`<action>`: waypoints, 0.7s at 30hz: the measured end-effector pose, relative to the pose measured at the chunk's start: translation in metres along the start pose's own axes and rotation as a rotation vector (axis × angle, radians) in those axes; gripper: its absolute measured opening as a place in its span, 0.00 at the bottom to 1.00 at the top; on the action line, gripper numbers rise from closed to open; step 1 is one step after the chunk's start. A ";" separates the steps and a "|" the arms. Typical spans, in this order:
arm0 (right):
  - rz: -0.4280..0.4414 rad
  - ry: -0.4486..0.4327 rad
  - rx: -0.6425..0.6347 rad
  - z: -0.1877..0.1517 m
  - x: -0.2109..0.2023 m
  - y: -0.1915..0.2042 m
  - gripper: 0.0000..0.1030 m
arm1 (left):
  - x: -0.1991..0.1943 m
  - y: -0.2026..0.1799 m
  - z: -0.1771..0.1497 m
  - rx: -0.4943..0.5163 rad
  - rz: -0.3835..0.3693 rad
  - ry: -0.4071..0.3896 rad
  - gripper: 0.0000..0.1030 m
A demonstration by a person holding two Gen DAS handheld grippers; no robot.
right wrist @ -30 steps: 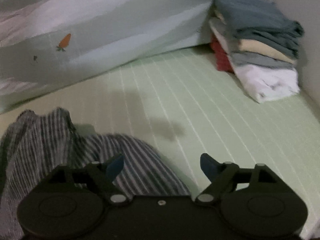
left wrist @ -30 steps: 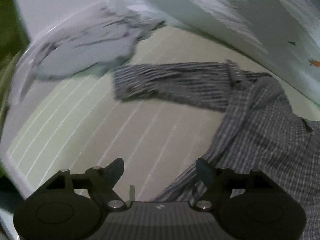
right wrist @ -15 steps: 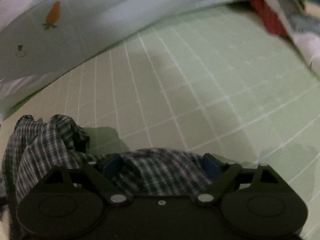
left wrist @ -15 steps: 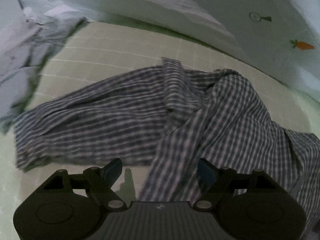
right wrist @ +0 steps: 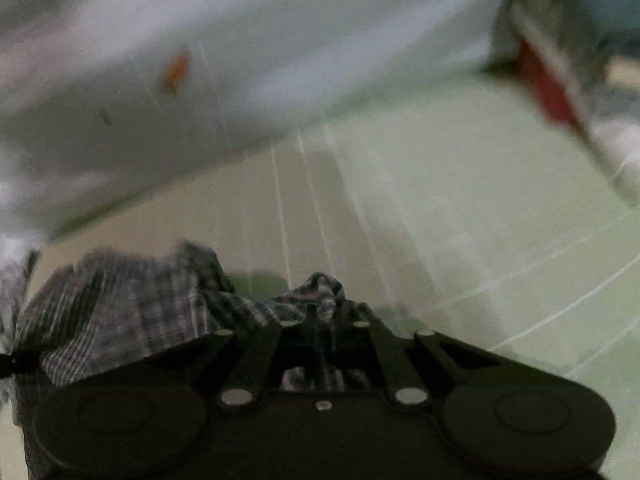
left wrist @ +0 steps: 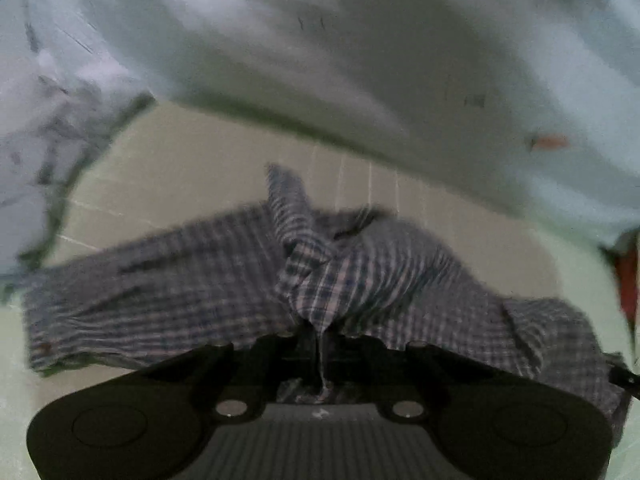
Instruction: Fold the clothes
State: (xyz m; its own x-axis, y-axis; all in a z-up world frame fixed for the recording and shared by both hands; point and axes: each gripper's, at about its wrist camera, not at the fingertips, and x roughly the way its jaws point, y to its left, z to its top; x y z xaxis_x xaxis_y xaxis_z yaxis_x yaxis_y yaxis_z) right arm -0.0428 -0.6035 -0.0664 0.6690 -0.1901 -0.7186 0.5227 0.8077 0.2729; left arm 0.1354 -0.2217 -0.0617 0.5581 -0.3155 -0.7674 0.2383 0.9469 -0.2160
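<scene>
Green gridded bedding (right wrist: 460,220) carries the plaid shirt (left wrist: 168,292) at six o'clock, pinched shut by left gripper (left wrist: 320,344) and right gripper (right wrist: 320,320), apparently lifting, likely next spreading flat.

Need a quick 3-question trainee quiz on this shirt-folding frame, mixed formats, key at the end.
1. True or false: the left gripper is open and clear of the checked shirt.
2. Multiple choice: what is the right gripper shut on? A) the pillow B) a bunched part of the checked shirt C) the stack of folded clothes
3. Fill in: the shirt lies on a pale green ______ with white grid lines.

Key
1. False: its jaws are closed on a pinch of shirt fabric.
2. B
3. bedsheet
</scene>
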 end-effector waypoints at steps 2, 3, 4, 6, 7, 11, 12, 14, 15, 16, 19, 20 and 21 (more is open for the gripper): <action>0.016 -0.084 -0.009 -0.004 -0.043 0.000 0.05 | -0.030 0.011 -0.012 -0.023 -0.002 -0.038 0.03; 0.012 -0.109 -0.028 -0.010 -0.061 0.000 0.05 | -0.042 0.017 -0.021 -0.034 -0.001 -0.042 0.03; 0.005 -0.129 -0.051 -0.018 -0.078 0.000 0.05 | -0.055 0.023 -0.030 -0.044 0.001 -0.046 0.03; -0.009 -0.115 -0.077 -0.038 -0.095 -0.002 0.05 | -0.058 0.031 -0.050 -0.056 0.023 -0.005 0.04; -0.021 -0.081 -0.083 -0.052 -0.095 -0.004 0.05 | -0.057 0.034 -0.059 -0.061 0.036 0.019 0.04; -0.073 0.116 -0.064 -0.108 -0.076 -0.017 0.06 | -0.057 0.047 -0.098 -0.083 0.087 0.116 0.04; -0.072 0.159 -0.043 -0.117 -0.072 -0.021 0.06 | -0.057 0.050 -0.108 -0.088 0.099 0.140 0.05; -0.064 0.202 -0.002 -0.124 -0.070 -0.028 0.09 | -0.057 0.057 -0.127 -0.099 0.125 0.188 0.10; -0.066 0.205 0.000 -0.123 -0.071 -0.028 0.12 | -0.057 0.060 -0.137 -0.104 0.137 0.213 0.14; -0.072 0.200 -0.010 -0.119 -0.074 -0.027 0.14 | -0.056 0.063 -0.146 -0.110 0.150 0.237 0.20; -0.086 0.144 -0.028 -0.106 -0.080 -0.021 0.40 | -0.061 0.064 -0.136 -0.098 0.167 0.202 0.40; -0.082 0.119 -0.022 -0.101 -0.082 -0.019 0.47 | -0.062 0.063 -0.131 -0.094 0.171 0.186 0.44; -0.074 0.094 -0.011 -0.096 -0.083 -0.017 0.49 | -0.064 0.063 -0.127 -0.089 0.176 0.171 0.51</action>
State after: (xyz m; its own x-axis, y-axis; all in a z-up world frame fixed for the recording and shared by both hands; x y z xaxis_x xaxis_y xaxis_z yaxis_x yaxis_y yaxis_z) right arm -0.1582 -0.5482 -0.0728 0.5763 -0.1967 -0.7932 0.5628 0.7993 0.2106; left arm 0.0141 -0.1338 -0.1026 0.4406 -0.1372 -0.8872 0.0741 0.9904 -0.1163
